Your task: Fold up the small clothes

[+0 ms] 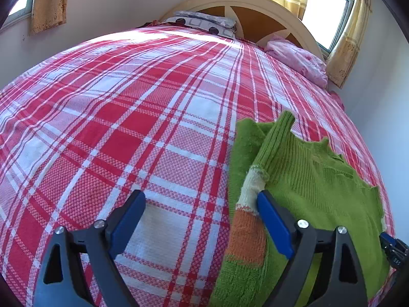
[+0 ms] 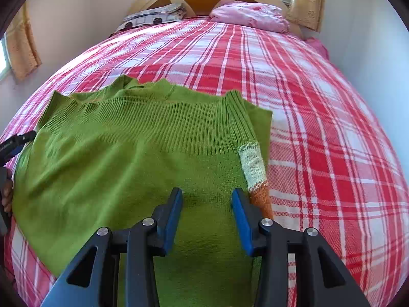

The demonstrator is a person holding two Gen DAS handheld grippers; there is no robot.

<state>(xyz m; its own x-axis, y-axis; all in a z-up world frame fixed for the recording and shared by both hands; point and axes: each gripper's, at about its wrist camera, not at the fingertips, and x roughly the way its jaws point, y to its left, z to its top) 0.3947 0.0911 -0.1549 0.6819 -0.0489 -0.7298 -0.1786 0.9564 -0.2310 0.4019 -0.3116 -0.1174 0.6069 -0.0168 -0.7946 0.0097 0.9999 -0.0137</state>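
Left gripper hovered over the bed, jaws wide apart, nothing between them but bare red-and-white plaid cover; its right-hand finger sat just at the striped sleeve of the green sweater, contact unclear. The sweater lay flat on the bed toward its right side in the left wrist view, sleeve folded in across the body, cuff pointing toward the headboard. Sleeve showed cream and orange bands. Right gripper was over the sweater's plain lower body, jaws partly apart, empty, green knit visible in the gap, pads not pressing on cloth. In the right wrist view the sweater filled the left and centre, ribbed band across the middle, striped sleeve along its right edge. Patterned pillow and pink bedding sat at the head of the bed, well apart from the sweater. Yellow curtains hung by the window.
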